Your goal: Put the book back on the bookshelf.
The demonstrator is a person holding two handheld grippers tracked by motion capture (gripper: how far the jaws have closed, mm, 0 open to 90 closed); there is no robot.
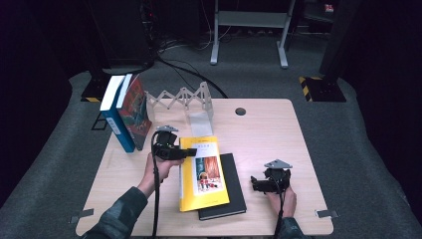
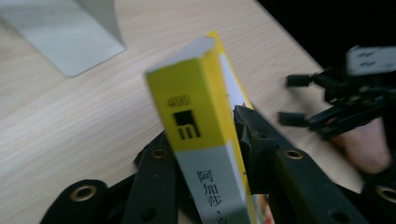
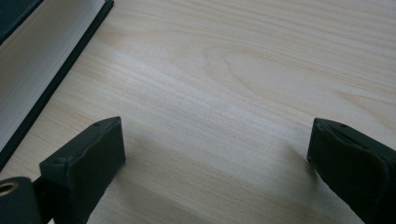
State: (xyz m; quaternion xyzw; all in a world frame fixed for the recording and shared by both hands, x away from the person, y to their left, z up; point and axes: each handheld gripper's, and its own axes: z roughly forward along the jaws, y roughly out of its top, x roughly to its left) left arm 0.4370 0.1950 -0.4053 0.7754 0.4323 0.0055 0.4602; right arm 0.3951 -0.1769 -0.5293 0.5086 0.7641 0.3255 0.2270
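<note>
A yellow paperback lies aslant over a black hardcover book in the middle of the table. My left gripper is shut on the yellow book's spine near its far corner. In the left gripper view the yellow and grey spine stands between the jaws of the left gripper, which press on both covers. My right gripper rests low over bare wood to the right of the black book, jaws wide open. In the right gripper view nothing lies between the right gripper jaws, and the black book's page edge is at upper left.
A blue book and a red-covered book stand upright at the table's far left. A white zigzag rack and a grey metal bookend stand behind the yellow book. A cable hole is at the far edge.
</note>
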